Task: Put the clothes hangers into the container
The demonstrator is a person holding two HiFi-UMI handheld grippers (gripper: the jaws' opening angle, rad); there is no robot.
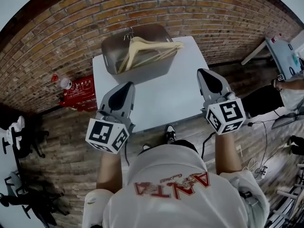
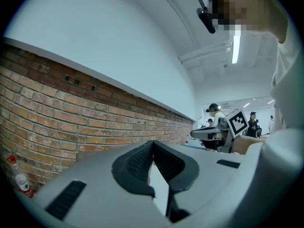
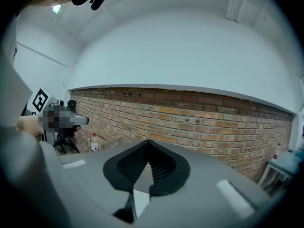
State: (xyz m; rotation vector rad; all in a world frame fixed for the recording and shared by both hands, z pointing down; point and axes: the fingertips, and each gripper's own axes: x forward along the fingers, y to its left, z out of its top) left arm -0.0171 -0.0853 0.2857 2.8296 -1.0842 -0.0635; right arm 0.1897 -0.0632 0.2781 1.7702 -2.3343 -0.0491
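Apparently complete: pale wooden hangers (image 1: 142, 49) sit in the grey plastic tub (image 1: 142, 73). Left gripper (image 1: 124, 87) and right gripper (image 1: 204, 73) have jaws pressed together, empty; best withdrawn clear of the tub.

**Greys, White and Brick Red**

The hangers (image 1: 148, 49) were pale cream wood with dull metal hooks. The container (image 1: 159, 70) was a smoky grey-brown. The counter (image 1: 161, 99) was plain white. The left tongs (image 1: 124, 87) and the right tongs (image 1: 205, 74) were light grey with black ribbed pads (image 2: 137, 160). Their cubes (image 1: 107, 136) carried black square markers on white. The wall (image 1: 213, 18) was red-brown brick with pale mortar, and whitish above the brick. The floor (image 1: 61, 127) showed brown planks. The box (image 1: 78, 93) was red, and the bottle (image 1: 65, 83) was clear with a red cap. The shirt (image 1: 180, 203) was white with red lettering.
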